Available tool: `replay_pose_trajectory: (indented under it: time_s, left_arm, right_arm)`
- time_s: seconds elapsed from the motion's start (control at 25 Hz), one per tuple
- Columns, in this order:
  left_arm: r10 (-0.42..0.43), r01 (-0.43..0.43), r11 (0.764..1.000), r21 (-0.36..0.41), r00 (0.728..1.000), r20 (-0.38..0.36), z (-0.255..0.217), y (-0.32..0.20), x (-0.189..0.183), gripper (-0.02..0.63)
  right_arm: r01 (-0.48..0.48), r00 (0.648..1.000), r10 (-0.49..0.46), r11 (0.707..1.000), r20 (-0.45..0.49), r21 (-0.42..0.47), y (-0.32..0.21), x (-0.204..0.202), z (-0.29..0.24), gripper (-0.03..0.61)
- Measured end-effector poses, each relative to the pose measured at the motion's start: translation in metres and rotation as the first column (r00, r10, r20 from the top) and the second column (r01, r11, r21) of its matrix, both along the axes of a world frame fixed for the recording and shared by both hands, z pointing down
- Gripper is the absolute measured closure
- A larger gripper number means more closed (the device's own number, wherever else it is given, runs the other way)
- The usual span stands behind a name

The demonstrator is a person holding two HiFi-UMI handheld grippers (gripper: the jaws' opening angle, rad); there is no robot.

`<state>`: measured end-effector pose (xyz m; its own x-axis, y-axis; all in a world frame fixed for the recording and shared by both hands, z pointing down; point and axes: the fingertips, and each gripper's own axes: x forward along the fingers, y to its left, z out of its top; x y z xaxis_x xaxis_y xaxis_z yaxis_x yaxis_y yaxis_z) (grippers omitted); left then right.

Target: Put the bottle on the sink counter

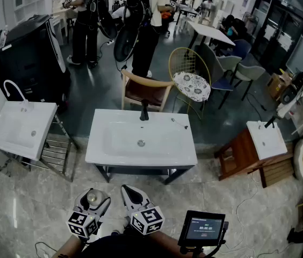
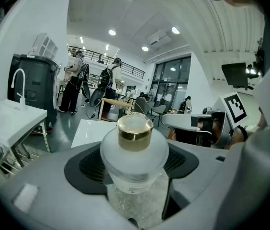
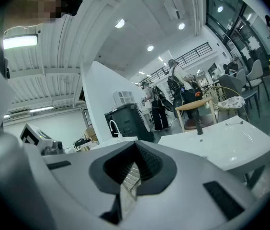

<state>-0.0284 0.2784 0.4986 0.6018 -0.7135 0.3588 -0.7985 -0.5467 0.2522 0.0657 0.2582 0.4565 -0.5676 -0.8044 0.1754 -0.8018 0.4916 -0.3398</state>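
Left gripper (image 1: 92,204): tongs spread wide and clamped on the bottle (image 2: 134,150), with the black pads against both sides of its rounded frosted body. The gold cap (image 2: 135,131) points up and forward. The bottle is up in the air, near the person's body and well short of the sink counter (image 1: 182,147).

Right gripper (image 1: 131,193): tongs drawn together, nothing between them, just beside the left one.

Risks, as judged from here:
- The grip sits on a curved body that looks smooth. A jolt on the way to the counter could let the bottle slide or twist in the pads.
- The basin takes up most of the counter top. Only the rim and the strip by the black faucet (image 1: 144,112) look flat. If the bottle is set on the basin's slope, it could tip when let go.
- Two other white sinks stand nearby, one to the left (image 1: 12,144) and one to the right (image 1: 269,144), so the wrong one could be chosen.

Hard to make out:
- The bottle's base is cut off below the jaws in the left gripper view.
- The head view shows little more than its cap.
- Contents and label can't be read.
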Motion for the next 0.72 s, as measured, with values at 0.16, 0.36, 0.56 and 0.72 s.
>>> replay_pose_trajectory:
  time_s: [0.16, 0.36, 0.56, 0.72]
  left_arm:
    - [0.01, -0.011, 1.0, 0.006, 1.0, 0.028, 0.008, 0.051, -0.019, 0.276]
    - [0.054, -0.055, 0.997, -0.046, 0.998, -0.014, 0.028, 0.096, -0.032, 0.276]
    - [0.07, -0.071, 0.997, -0.019, 0.997, -0.017, 0.008, 0.115, -0.029, 0.276]
    - [0.046, -0.045, 0.999, 0.023, 0.998, -0.032, -0.006, 0.117, -0.024, 0.276]
  right_arm:
    - [-0.007, 1.0, 0.005, 0.999, -0.028, -0.047, 0.056, -0.02, 0.018, 0.583]
    - [-0.044, 0.997, 0.038, 0.996, -0.07, -0.079, 0.107, -0.03, 0.03, 0.583]
    - [-0.047, 0.996, 0.042, 0.997, -0.083, -0.057, 0.122, -0.032, 0.018, 0.583]
    - [-0.022, 0.999, 0.021, 1.0, -0.049, -0.02, 0.128, -0.031, 0.006, 0.583]
